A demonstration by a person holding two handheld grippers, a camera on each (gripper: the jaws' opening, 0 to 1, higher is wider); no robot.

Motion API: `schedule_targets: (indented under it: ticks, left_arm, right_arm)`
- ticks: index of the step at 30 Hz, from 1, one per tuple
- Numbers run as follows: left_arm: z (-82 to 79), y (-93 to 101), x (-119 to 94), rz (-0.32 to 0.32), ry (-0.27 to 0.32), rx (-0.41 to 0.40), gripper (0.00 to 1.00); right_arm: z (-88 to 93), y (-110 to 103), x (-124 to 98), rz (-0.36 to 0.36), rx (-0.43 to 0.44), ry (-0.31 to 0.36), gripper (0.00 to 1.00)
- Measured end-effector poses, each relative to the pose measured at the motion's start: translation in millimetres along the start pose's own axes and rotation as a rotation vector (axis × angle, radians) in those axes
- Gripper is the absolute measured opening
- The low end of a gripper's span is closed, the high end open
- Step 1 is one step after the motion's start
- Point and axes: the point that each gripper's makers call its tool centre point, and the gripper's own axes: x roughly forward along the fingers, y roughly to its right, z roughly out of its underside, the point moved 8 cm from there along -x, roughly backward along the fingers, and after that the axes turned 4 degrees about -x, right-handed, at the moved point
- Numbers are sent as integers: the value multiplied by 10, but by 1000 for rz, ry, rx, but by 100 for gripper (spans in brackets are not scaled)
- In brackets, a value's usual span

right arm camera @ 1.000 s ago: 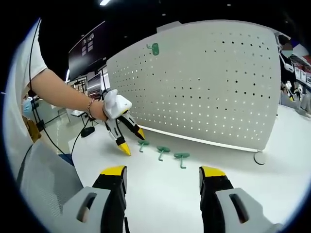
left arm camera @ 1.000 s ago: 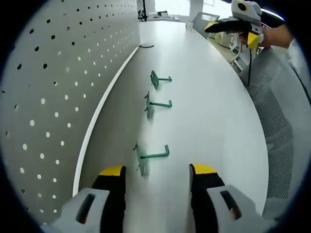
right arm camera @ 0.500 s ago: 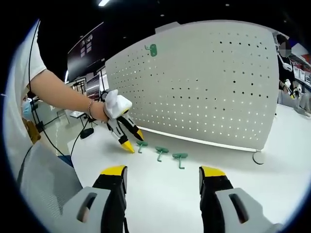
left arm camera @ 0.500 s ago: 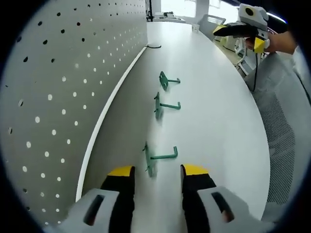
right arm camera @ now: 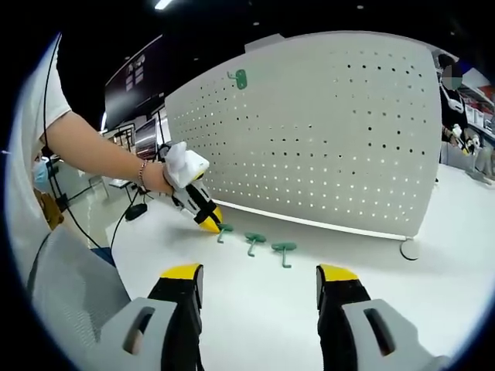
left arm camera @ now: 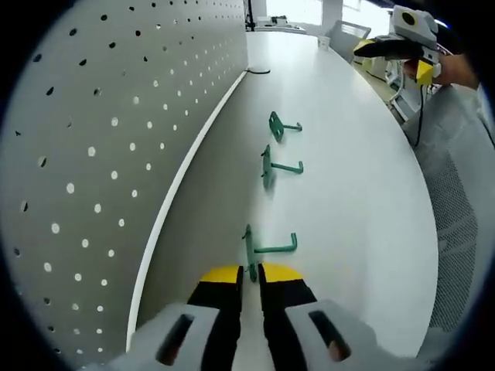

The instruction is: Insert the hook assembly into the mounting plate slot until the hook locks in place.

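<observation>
Three green hooks lie in a row on the white table [left arm camera: 356, 193], beside a white pegboard [left arm camera: 100, 139]. My left gripper [left arm camera: 250, 274] has its yellow-tipped jaws shut on the flat back plate of the nearest hook [left arm camera: 267, 249]. The middle hook [left arm camera: 280, 166] and the far hook [left arm camera: 282, 126] lie loose. In the right gripper view, the left gripper [right arm camera: 203, 216] touches the leftmost hook [right arm camera: 223, 229], with two more hooks [right arm camera: 253, 240] [right arm camera: 282, 249] alongside. A fourth hook [right arm camera: 238, 77] hangs high on the pegboard [right arm camera: 332, 139]. My right gripper [right arm camera: 259, 274] is open, held away from the hooks.
A person's arm [right arm camera: 100, 154] holds the left gripper. The right gripper [left arm camera: 394, 48] shows far off past the table's edge. A dark cable loop [right arm camera: 408, 249] lies by the pegboard's foot. A mesh chair [left arm camera: 456, 209] stands beside the table.
My left gripper has moved forward and its jaws have closed from wide open onto the nearest hook's plate. The right gripper has stayed open and almost still.
</observation>
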Motion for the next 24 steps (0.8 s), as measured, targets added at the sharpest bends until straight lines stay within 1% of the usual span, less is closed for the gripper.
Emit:
schedule_targets:
  ticks: [2, 6, 10, 20, 24]
  left_arm:
    - [-2, 2, -1, -2, -3, 21, 9]
    - [-7, 2, 2, -14, -2, 22, 6]
    - [-2, -3, 4, -19, 1, 8, 6]
    - [-9, -5, 12, -29, -3, 23, 4]
    - [-4, -6, 15, -30, -2, 24, 4]
  right_arm:
    - [-3, 6, -4, 3, 5, 4, 57]
    - [-1, 14, -7, 6, 8, 6, 57]
    - [-3, 13, -8, 7, 12, 7, 57]
    - [-9, 24, -15, 11, 28, 17, 57]
    - [-8, 19, -16, 11, 21, 14, 57]
